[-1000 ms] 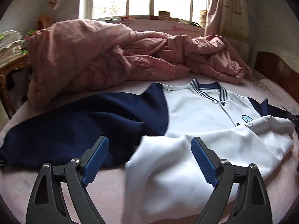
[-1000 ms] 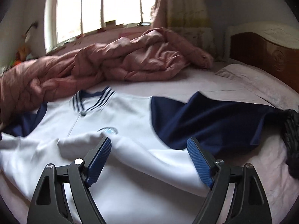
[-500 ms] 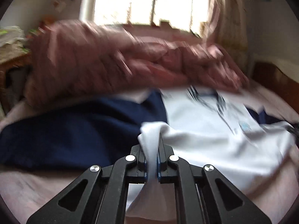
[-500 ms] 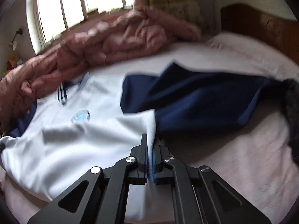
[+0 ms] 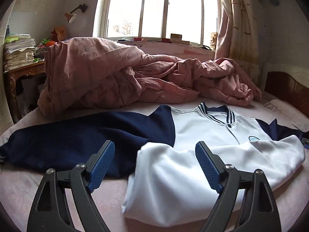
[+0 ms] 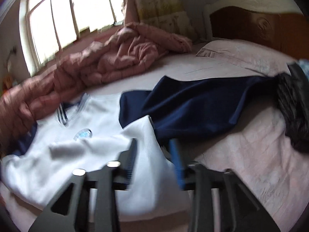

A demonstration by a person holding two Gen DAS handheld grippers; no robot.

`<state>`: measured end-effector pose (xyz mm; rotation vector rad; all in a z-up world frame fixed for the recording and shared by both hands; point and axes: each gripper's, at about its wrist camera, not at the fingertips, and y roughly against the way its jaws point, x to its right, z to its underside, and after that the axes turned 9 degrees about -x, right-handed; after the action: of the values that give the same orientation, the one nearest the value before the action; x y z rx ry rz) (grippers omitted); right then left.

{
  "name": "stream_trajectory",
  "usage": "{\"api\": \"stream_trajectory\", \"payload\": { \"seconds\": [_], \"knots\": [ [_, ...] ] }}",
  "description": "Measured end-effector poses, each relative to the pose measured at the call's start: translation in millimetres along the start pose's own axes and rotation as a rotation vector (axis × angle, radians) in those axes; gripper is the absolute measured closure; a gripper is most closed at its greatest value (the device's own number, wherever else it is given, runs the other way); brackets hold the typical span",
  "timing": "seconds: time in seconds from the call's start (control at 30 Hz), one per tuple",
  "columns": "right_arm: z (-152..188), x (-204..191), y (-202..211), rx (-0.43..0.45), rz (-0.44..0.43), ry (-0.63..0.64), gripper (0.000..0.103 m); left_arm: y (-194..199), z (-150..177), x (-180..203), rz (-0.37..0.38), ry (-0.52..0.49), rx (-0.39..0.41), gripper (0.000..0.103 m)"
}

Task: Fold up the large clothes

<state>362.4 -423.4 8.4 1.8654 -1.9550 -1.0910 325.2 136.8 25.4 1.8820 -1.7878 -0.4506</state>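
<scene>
Both the left gripper (image 5: pixel 154 162) and right gripper (image 6: pixel 152 158), just opening, released the jacket (image 5: pixel 212 133); rumpled quilt (image 5: pixel 115 77) lies behind

Black tongs (image 5: pixel 155 166) with ribbed blue pads (image 5: pixel 102 166), silver screws.

Jacket (image 5: pixel 202 127) flat on bed (image 5: pixel 23 185), lower part folded up over its front, sleeves out to either side. Quilt (image 5: pixel 119 77) heaped behind it, below window (image 5: pixel 164 9). Pillow (image 6: pixel 241 52) at headboard (image 6: pixel 251 23), right.
</scene>
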Motion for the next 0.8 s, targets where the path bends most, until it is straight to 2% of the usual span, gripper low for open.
{"api": "stream_trajectory", "payload": {
  "seconds": [0.1,0.17,0.2,0.27,0.3,0.37,0.47,0.6,0.63,0.7,0.73,0.8],
  "knots": [
    [13.5,11.2,9.2,0.005,-0.058,-0.065,0.036,1.9,6.7,18.0,0.061,-0.035,-0.043,0.018],
    [22.6,8.8,9.0,-0.022,-0.047,-0.054,0.036,-0.8,11.9,39.1,0.015,-0.108,-0.071,0.018],
    [26.4,6.7,5.1,-0.045,-0.001,-0.044,0.036,-1.1,15.4,46.5,0.007,-0.133,-0.074,0.018],
    [33.3,8.2,-1.1,-0.073,0.080,-0.065,0.036,-0.6,22.6,48.3,0.108,-0.116,-0.094,0.018],
    [35.3,11.5,-2.0,-0.080,0.086,-0.097,0.036,1.0,24.7,47.2,0.156,-0.095,-0.103,0.018],
    [36.4,21.8,-2.9,-0.065,0.031,-0.178,0.036,6.1,27.5,50.1,0.204,-0.094,-0.094,0.018],
    [37.1,23.7,11.5,0.001,0.023,-0.185,0.036,11.6,34.1,66.0,0.155,-0.163,-0.055,0.018],
    [37.1,-6.3,35.7,0.129,0.039,-0.013,0.035,17.5,35.7,75.8,0.129,-0.180,-0.003,0.018],
    [36.9,-15.1,36.8,0.136,0.038,0.024,0.034,19.7,35.3,76.4,0.125,-0.179,0.010,0.018],
    [35.3,-29.5,33.1,0.123,-0.018,0.062,0.032,17.5,33.2,76.4,0.086,-0.174,0.016,0.018],
    [34.9,-34.1,31.0,0.112,-0.042,0.061,0.032,13.7,32.7,75.7,0.073,-0.170,0.004,0.018],
    [37.3,-44.5,27.3,0.105,-0.036,0.084,0.032,5.7,33.4,72.5,0.067,-0.158,-0.031,0.018]
  ]
}}
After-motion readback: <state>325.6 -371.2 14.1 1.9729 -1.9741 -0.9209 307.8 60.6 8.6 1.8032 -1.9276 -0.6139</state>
